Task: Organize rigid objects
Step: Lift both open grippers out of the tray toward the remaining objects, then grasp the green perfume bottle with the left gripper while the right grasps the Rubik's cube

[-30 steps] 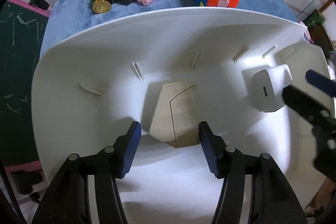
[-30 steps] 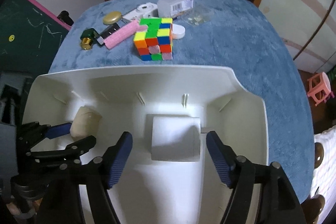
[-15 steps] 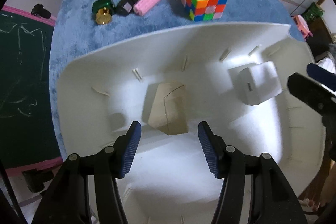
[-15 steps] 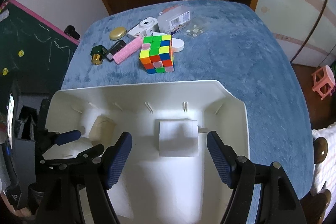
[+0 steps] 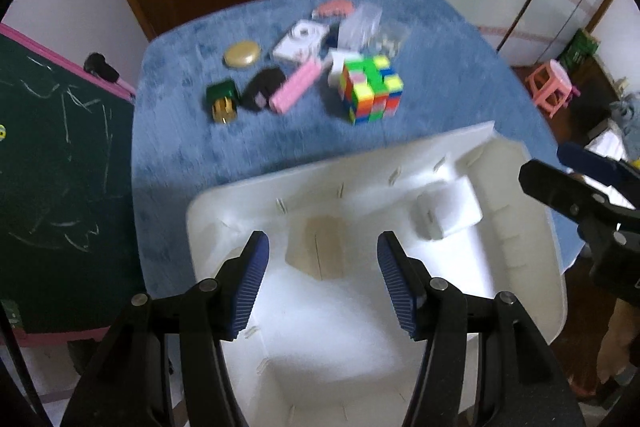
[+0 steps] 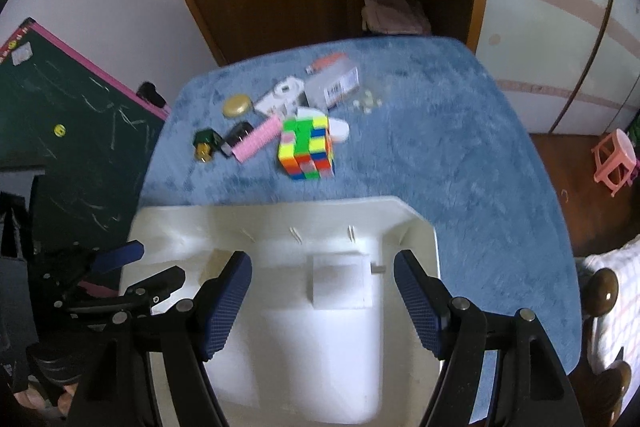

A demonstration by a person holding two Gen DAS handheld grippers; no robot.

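Inside, white bin [image 6: 416, 227] holds beige block [image 5: 320, 251], seemingly white charger [image 6: 340, 281].

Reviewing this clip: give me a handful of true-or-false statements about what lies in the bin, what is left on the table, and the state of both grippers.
1. The white bin holds two things, a white block and a beige block. True.
2. The colourful cube is in the bin. False: it sits on the blue table cover, beyond the bin.
3. The right gripper grips the white block. False: its jaws are open and hold nothing.
4. The left gripper is empty. True.
5. The pink roller lies beside the cube. True.
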